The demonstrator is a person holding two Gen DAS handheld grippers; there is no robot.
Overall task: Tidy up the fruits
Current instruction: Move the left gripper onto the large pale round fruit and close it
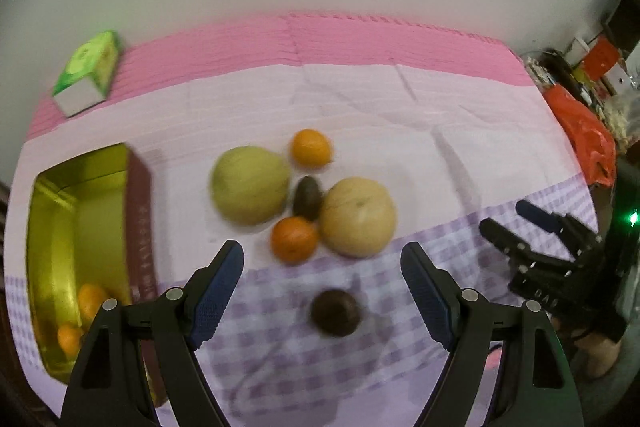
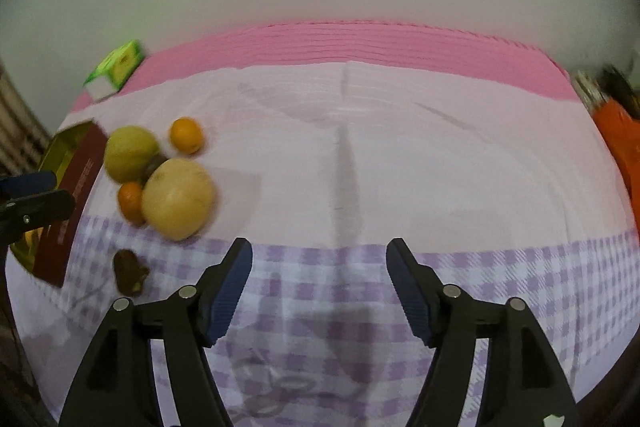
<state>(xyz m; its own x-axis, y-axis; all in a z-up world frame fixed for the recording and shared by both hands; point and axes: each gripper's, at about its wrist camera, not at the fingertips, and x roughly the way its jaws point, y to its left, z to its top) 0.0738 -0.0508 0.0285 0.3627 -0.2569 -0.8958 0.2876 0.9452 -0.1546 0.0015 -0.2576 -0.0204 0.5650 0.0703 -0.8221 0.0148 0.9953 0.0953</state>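
A cluster of fruit lies on the cloth: a green-yellow round fruit (image 1: 250,185), a pale yellow one (image 1: 358,217), two oranges (image 1: 311,148) (image 1: 294,239) and a dark oval fruit (image 1: 307,198) between them. A dark brown fruit (image 1: 335,312) lies alone, nearer, below and between my left gripper's fingers. My left gripper (image 1: 322,259) is open and holds nothing. The gold tin (image 1: 76,227) at the left holds two oranges (image 1: 91,301). My right gripper (image 2: 320,251) is open and empty over checkered cloth, right of the fruit cluster (image 2: 178,205). It also shows at the right of the left wrist view.
A green carton (image 1: 90,73) lies at the back left on the pink mat. The tin's dark red wall (image 2: 74,203) faces the fruit. Orange bags and clutter (image 1: 584,131) stand past the table's right edge. A wall runs behind the table.
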